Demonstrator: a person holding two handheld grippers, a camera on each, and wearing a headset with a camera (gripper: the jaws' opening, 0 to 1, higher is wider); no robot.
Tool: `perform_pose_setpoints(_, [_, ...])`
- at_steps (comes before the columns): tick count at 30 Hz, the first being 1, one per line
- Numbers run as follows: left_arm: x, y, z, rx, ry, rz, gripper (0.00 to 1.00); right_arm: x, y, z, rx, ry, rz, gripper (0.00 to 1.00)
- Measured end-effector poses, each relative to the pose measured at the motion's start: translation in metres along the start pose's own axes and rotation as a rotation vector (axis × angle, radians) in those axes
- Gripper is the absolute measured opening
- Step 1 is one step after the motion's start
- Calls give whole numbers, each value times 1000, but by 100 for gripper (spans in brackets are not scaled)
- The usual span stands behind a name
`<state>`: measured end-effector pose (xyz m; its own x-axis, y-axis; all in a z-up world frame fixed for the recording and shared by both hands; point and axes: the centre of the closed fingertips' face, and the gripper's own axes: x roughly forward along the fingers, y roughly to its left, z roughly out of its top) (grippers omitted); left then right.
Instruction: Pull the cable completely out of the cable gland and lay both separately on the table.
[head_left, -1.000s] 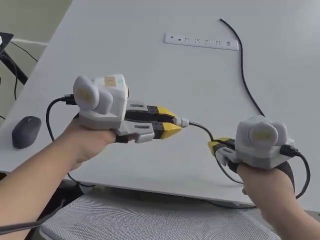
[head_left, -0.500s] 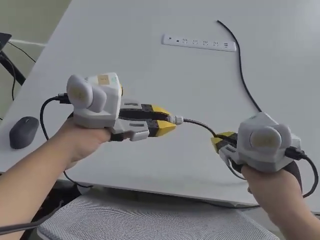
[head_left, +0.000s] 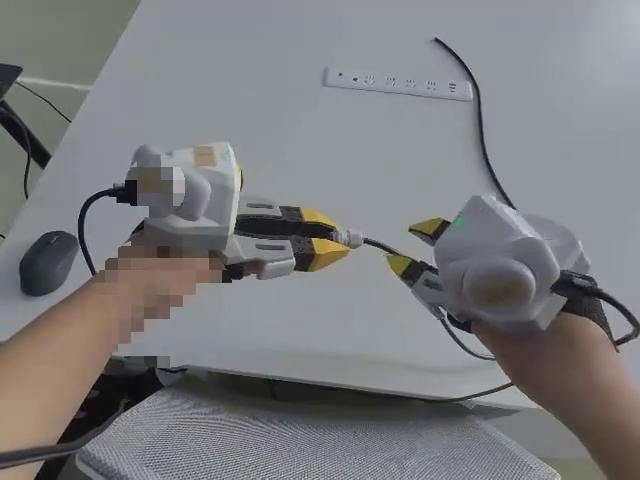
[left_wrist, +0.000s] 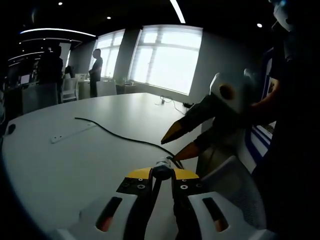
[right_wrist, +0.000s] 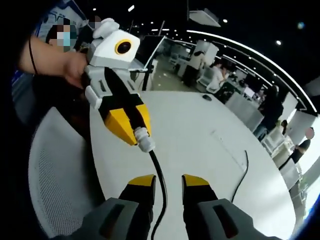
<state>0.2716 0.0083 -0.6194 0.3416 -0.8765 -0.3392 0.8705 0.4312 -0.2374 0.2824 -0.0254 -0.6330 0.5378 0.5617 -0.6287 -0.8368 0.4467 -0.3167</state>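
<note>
"Where was the cable gland (head_left: 351, 239)?"
"Clamped in the left gripper (head_left: 335, 246) above the table's (head_left: 300, 120) near edge, anchored for pulling."
"And the right gripper (head_left: 414, 248)?"
"Jaws apart, straddling the cable (head_left: 378, 245), probably to grip it close."

No readable text, brand or number anywhere. Small tan sticker (head_left: 205, 155) on top of the left gripper (head_left: 338, 243): print too small to make out. Power strip (head_left: 400, 84) on the tabletop (head_left: 250, 110): marks beside the sockets blurred, unreadable.
</note>
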Motion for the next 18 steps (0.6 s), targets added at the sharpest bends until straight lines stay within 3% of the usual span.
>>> perform_pose_setpoints(2, [0,0,-1,2,2,0,15,5,8,2,-28,0,30,15])
perform_pose_setpoints(6, [0,-3,-1,7,5,-4,15,11,13,4,-98,4,34,13])
perform_pose_setpoints(18, [1,-5,-4,5,12,-7,15,13,22,14,-123,-18,39,1])
